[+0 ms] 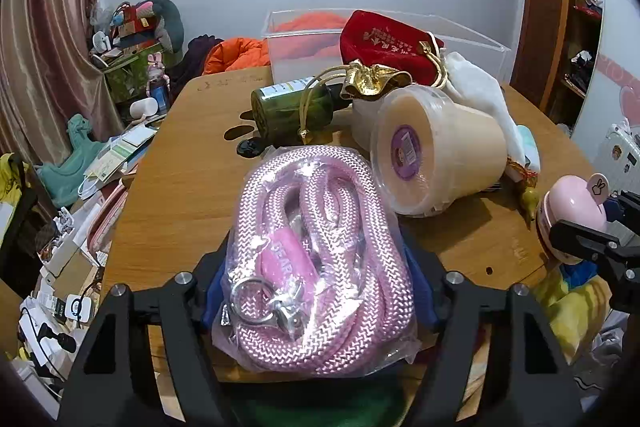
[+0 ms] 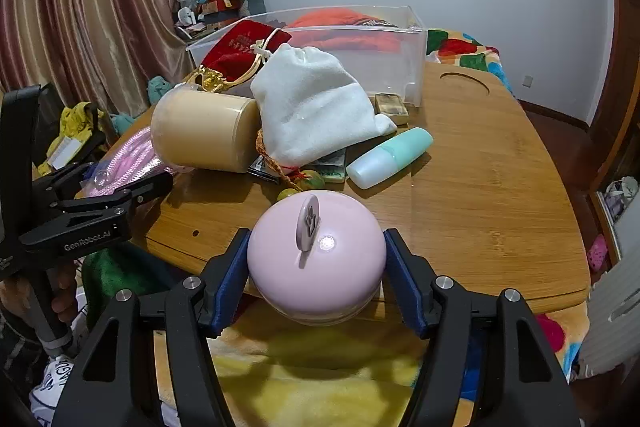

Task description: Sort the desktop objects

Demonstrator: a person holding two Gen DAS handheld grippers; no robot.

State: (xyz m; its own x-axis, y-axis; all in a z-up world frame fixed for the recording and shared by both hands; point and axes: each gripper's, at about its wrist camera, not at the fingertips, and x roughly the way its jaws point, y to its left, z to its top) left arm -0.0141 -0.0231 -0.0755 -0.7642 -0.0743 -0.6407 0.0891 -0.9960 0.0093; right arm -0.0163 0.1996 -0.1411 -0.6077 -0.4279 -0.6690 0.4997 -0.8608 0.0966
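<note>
My left gripper [image 1: 316, 291] is shut on a clear bag of pink rope [image 1: 320, 251] with a metal clasp, held over the wooden table's near edge [image 1: 180, 187]. My right gripper [image 2: 316, 271] is shut on a round pink container [image 2: 316, 255] with a small tab on top, at the table's front edge; it also shows in the left wrist view [image 1: 572, 211]. On the table lie a beige tub [image 1: 436, 155] on its side, a green bottle [image 1: 296, 107], a red pouch [image 1: 384, 43], a white pouch [image 2: 316, 111] and a mint tube [image 2: 388, 157].
A clear plastic bin [image 2: 416, 67] stands at the table's far edge, with orange cloth behind it. A small box [image 2: 392, 105] lies by the bin. Clutter covers the floor to the left [image 1: 80, 227]. A yellow blanket [image 2: 320, 379] lies below the front edge.
</note>
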